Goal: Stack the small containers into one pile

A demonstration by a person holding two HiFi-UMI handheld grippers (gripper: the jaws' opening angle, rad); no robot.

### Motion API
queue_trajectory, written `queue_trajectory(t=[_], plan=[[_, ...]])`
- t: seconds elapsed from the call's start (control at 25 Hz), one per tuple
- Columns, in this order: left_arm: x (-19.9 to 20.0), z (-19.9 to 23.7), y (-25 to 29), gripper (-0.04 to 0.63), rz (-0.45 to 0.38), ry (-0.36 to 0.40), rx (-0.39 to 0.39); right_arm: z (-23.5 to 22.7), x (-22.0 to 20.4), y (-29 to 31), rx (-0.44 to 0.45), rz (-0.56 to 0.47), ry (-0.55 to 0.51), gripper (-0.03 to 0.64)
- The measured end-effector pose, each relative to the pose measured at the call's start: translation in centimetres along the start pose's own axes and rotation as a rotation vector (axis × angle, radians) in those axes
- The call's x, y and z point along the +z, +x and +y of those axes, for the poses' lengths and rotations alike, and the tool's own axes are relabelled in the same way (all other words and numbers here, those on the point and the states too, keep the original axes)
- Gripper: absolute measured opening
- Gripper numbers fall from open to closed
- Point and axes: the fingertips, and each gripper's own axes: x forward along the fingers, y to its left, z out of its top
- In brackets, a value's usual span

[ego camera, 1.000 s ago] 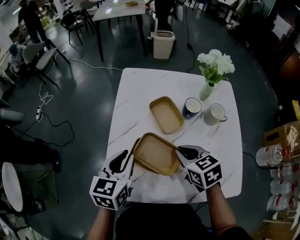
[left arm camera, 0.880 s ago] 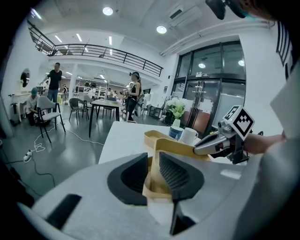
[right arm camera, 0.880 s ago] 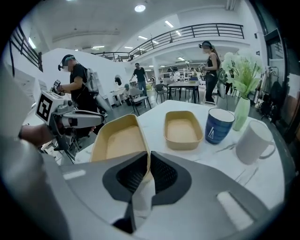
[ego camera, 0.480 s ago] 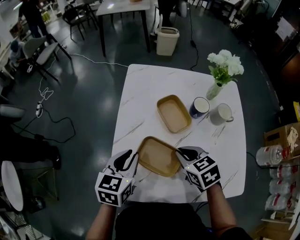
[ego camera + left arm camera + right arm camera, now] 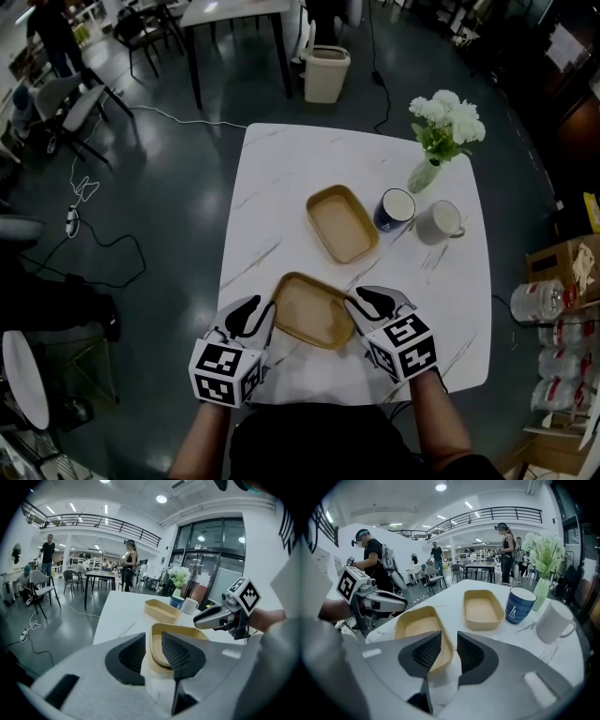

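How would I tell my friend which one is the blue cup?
Find the white table, then the vase of white flowers at its far corner. Two cups stand just in front of the vase. The blue cup is the dark one beside the far tan container; the other is a white mug with a handle.

There are two tan containers: the near container (image 5: 312, 310) and the far container (image 5: 341, 223). One white table (image 5: 272, 197) bears them. Two mugs stand at its right: one blue mug (image 5: 393, 209) and one white mug (image 5: 439, 222). One vase (image 5: 422, 174) holds one bunch of white flowers (image 5: 448, 117). Farther off stand one bin (image 5: 324, 75) and one second table (image 5: 230, 11).
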Motion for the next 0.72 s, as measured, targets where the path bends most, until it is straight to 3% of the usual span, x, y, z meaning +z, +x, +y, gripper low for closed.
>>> queue_trajectory(t=[0.28, 0.72], plan=[[-1.3, 0.4, 0.3, 0.109, 0.037, 0.000, -0.006, -0.7, -1.7, -0.1, -0.048, 0.016, 0.060, 0.108], [-2.2, 0.5, 0.7, 0.109, 0.073, 0.017, -0.131, -0.5, -3.2, 1.2, -0.131, 0.035, 0.167, 0.114]])
